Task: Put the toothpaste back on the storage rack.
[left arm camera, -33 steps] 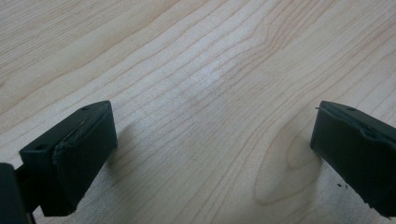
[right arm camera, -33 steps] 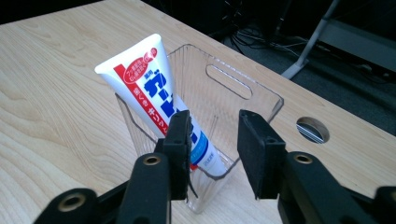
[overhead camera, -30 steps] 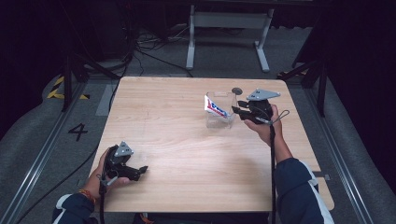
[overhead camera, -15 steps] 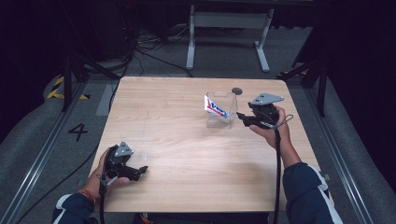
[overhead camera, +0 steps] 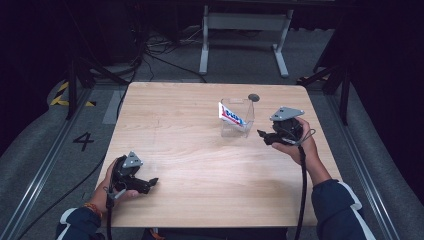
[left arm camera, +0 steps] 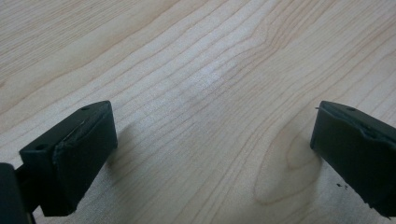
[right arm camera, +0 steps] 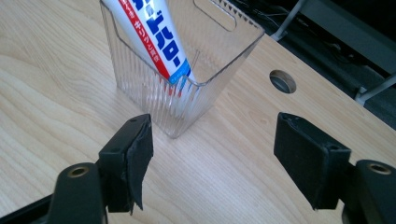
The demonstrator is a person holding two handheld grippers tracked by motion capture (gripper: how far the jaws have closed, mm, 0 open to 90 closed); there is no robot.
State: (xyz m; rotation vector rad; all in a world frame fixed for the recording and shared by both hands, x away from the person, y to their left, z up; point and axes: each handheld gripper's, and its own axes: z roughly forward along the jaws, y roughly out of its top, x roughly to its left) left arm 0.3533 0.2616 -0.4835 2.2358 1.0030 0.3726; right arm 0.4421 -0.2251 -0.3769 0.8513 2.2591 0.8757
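Right tool [overhead camera: 261,136], jaws just parting and empty, beside clear bin [overhead camera: 239,120] with toothpaste tube [overhead camera: 230,115]; left tool [overhead camera: 153,182] agape.

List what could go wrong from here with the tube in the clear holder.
1. The tube leans on the rim of the light clear holder and sticks out above it, so it might tip the holder.
2. The right gripper, jaws just opened and empty, sits close beside the holder; a careless pull back could knock it toward the table edge.
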